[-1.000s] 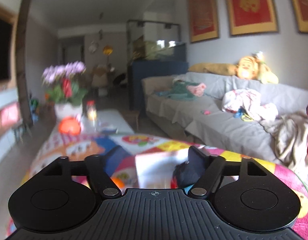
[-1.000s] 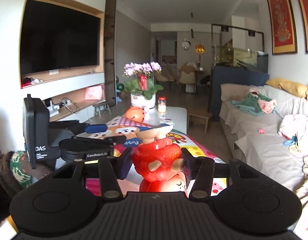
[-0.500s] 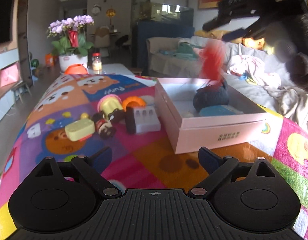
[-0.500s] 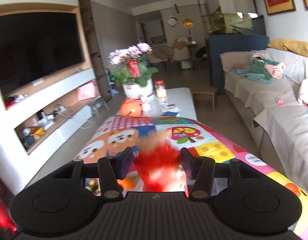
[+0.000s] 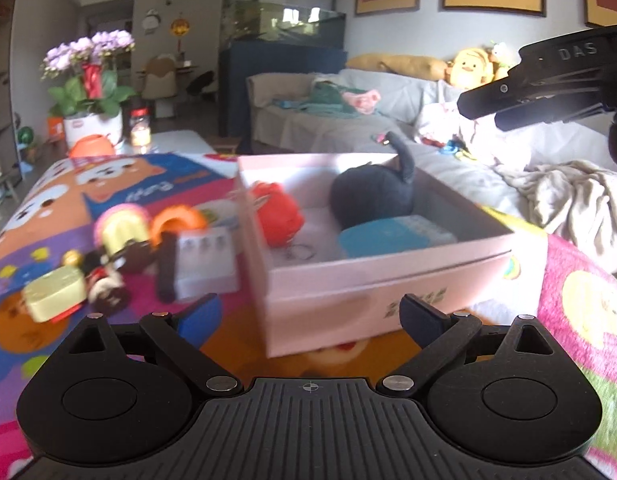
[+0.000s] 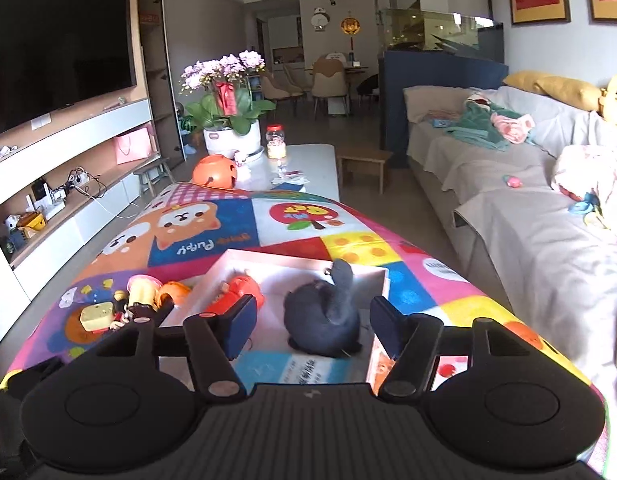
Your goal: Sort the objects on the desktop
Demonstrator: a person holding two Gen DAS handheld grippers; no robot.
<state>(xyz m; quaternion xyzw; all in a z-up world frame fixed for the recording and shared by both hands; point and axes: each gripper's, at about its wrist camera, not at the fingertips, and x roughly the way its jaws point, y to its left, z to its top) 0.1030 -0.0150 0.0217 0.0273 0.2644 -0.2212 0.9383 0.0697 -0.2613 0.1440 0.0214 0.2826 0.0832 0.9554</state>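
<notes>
A pink open box (image 5: pixel 372 280) stands on the colourful table cloth. Inside it lie a red toy figure (image 5: pixel 278 216), a dark plush toy (image 5: pixel 372 196) and a blue card (image 5: pixel 396 236). The box (image 6: pixel 378 276), red toy (image 6: pixel 240 288) and plush (image 6: pixel 320 316) also show in the right wrist view. My left gripper (image 5: pixel 310 314) is open and empty, low in front of the box. My right gripper (image 6: pixel 312 324) is open and empty above the box. Left of the box lie loose toys: a yellow block (image 5: pixel 54 294), a pink-yellow roll (image 5: pixel 122 228), an orange ring (image 5: pixel 178 220) and a white case (image 5: pixel 204 262).
A flower pot (image 6: pixel 228 136), an orange ball (image 6: pixel 214 170) and a jar (image 6: pixel 276 146) stand on the white table beyond. A grey sofa (image 6: pixel 528 208) with clothes runs along the right. A TV wall with shelves is on the left.
The right gripper has opened and let go of the red toy, which now lies in the box. The left gripper has tilted down toward the table and moved closer to the box.
</notes>
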